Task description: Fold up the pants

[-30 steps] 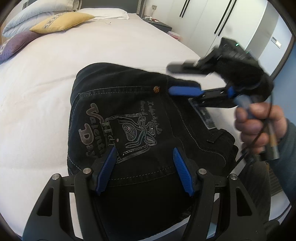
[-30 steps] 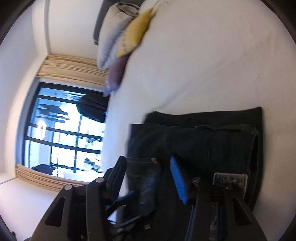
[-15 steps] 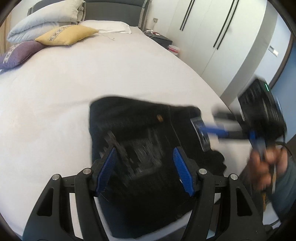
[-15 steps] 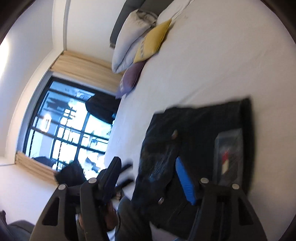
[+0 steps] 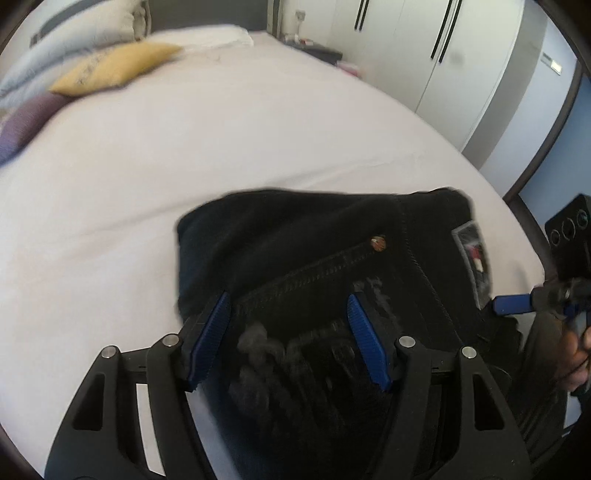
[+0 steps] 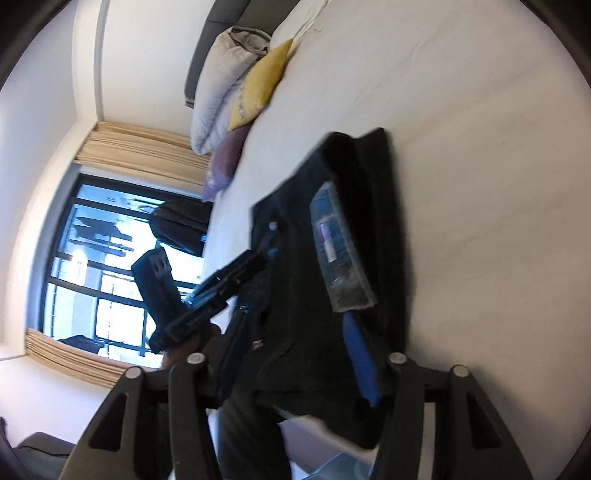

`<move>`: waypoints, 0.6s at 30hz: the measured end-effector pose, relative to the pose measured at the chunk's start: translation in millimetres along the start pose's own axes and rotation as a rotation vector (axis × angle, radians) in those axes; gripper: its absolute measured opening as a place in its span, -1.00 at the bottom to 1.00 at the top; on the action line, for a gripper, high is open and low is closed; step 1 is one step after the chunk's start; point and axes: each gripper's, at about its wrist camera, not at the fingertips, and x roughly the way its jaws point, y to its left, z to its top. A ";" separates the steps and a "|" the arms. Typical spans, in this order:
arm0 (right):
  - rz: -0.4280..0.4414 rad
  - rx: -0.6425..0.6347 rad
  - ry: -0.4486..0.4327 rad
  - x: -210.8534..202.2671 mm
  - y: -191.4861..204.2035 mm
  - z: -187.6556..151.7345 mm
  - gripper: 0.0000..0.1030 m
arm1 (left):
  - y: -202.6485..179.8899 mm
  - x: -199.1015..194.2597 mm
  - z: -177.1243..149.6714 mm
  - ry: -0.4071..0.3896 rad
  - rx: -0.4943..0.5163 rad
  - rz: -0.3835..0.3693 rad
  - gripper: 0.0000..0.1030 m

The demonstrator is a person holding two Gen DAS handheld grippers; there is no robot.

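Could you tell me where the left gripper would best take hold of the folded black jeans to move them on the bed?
Probably the rounded folded edge of the black jeans, on the side toward the pillows. There the layers stack into one thick roll standing clear on the white bedsheet. The left gripper, open above the pocket stitching, could come over that edge with one finger beneath.

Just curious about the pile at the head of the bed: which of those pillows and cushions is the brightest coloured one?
The yellow cushion, lying between the pale grey pillows and the purple cushion.

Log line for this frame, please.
stage: fold done | folded black denim pants on white bed | left gripper open above | right gripper closing, empty
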 end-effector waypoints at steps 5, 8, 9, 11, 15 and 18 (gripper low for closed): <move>0.156 -0.066 0.022 7.7 37.5 -13.4 0.41 | -12.1 -41.1 -37.0 -0.014 -0.036 -0.153 0.25; 0.118 -0.026 0.085 32.0 20.8 -24.8 0.41 | -20.6 -30.7 -66.7 0.027 -0.002 -0.151 0.25; 0.093 -0.001 0.098 37.1 10.2 -29.0 0.39 | -22.2 -29.4 -74.7 0.011 -0.001 -0.149 0.25; 0.114 0.023 0.078 32.4 -11.1 -37.4 0.00 | -21.9 -31.2 -84.2 -0.031 -0.005 -0.156 0.25; 0.111 0.036 0.058 1.8 -23.8 -44.2 -0.09 | -23.8 -40.4 -86.2 -0.044 0.030 -0.135 0.26; 0.080 -0.005 0.018 -30.2 -12.7 -38.4 0.33 | -10.3 -67.1 -85.0 -0.085 -0.001 -0.156 0.26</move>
